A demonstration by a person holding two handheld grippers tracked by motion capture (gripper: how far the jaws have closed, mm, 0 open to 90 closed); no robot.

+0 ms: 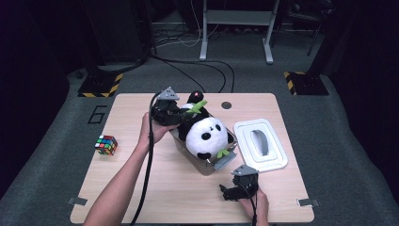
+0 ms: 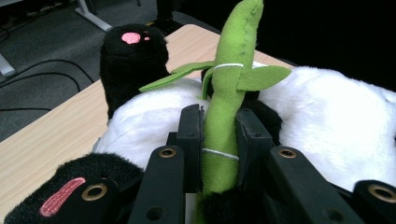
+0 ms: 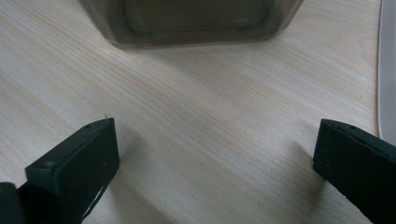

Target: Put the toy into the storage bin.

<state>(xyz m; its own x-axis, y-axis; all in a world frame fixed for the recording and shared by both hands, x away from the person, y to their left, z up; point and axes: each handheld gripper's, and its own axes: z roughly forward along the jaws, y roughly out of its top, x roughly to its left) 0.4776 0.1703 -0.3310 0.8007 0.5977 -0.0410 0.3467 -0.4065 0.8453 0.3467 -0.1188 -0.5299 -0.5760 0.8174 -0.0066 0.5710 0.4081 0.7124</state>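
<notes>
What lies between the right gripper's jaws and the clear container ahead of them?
Bare wooden table. In the right gripper view the right gripper stands open over the tabletop, with nothing between it and the clear container.

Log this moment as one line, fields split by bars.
left gripper: shut on bamboo stalk | panda plush: in clear box | right gripper: open above table | lid: beside box
</notes>
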